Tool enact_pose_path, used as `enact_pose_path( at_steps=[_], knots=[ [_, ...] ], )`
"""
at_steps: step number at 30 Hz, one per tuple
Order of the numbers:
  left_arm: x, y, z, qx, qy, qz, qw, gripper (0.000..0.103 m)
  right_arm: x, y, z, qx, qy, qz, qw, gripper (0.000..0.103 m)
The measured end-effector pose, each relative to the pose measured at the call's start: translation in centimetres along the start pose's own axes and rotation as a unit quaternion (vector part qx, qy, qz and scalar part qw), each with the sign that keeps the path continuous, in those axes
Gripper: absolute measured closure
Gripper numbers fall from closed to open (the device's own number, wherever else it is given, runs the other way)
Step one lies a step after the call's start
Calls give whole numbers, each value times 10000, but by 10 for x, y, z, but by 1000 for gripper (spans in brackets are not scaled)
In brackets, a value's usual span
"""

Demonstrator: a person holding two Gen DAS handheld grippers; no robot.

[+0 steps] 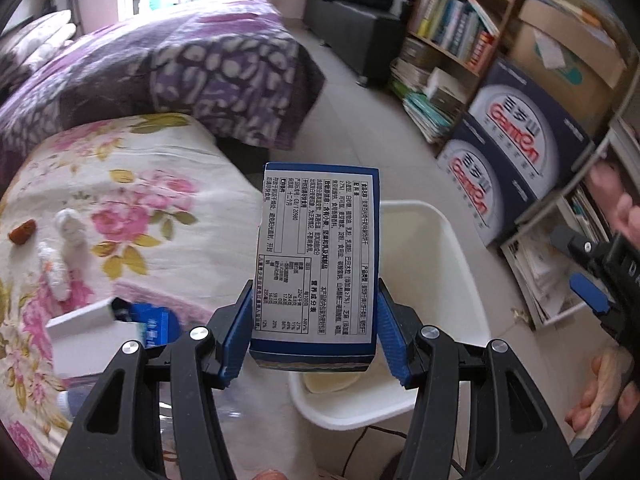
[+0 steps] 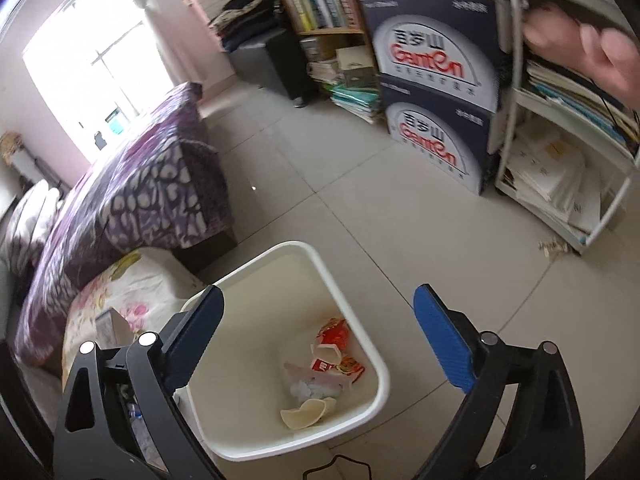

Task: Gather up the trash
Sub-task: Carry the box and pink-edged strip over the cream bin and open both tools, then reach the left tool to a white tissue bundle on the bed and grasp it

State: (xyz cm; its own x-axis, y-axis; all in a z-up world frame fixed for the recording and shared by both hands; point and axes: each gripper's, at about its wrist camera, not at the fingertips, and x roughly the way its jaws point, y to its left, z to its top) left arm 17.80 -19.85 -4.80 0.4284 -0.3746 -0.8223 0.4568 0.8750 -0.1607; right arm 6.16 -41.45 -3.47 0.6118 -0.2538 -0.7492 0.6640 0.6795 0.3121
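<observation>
My left gripper (image 1: 314, 320) is shut on a blue-and-white food box (image 1: 318, 256), label side up, held over the near edge of a white bin (image 1: 452, 232) that stands on the floor beside the bed. On the floral sheet (image 1: 168, 160) lie crumpled tissues (image 1: 68, 232), a brown scrap (image 1: 23, 232), a white box (image 1: 84, 336) and a blue pack (image 1: 154, 324). My right gripper (image 2: 320, 304) stands open and empty above the bin (image 2: 376, 364), which holds red wrappers (image 2: 336, 344), tissue and a pale shell (image 2: 308, 412). It also shows at the left wrist view's right edge, the right gripper (image 1: 576, 264).
Two stacked dark-blue cartons (image 2: 436, 92) and a white shelf unit (image 2: 560, 184) full of papers line the right side, with a bookshelf (image 2: 320, 4) behind. A purple quilt (image 2: 140, 184) covers the bed. A black cable (image 2: 340, 464) lies on the tiled floor by the bin.
</observation>
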Motion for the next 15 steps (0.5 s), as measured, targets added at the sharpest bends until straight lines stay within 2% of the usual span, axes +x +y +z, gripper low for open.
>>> enact_pose_path(
  at_steps=[5,8,15],
  knots=[
    [7,-18,-4,123,148,-383,9991,47,-1,-16,4,239,29,-23,9997,8],
    [9,-25,-6,153,218,-624,9977,35,-1,-19,5,271,18,-37,9996,8],
    [5,-17,-4,253,82,-331,9991,30,3,-8,1,135,79,-42,9999,7]
  ],
)
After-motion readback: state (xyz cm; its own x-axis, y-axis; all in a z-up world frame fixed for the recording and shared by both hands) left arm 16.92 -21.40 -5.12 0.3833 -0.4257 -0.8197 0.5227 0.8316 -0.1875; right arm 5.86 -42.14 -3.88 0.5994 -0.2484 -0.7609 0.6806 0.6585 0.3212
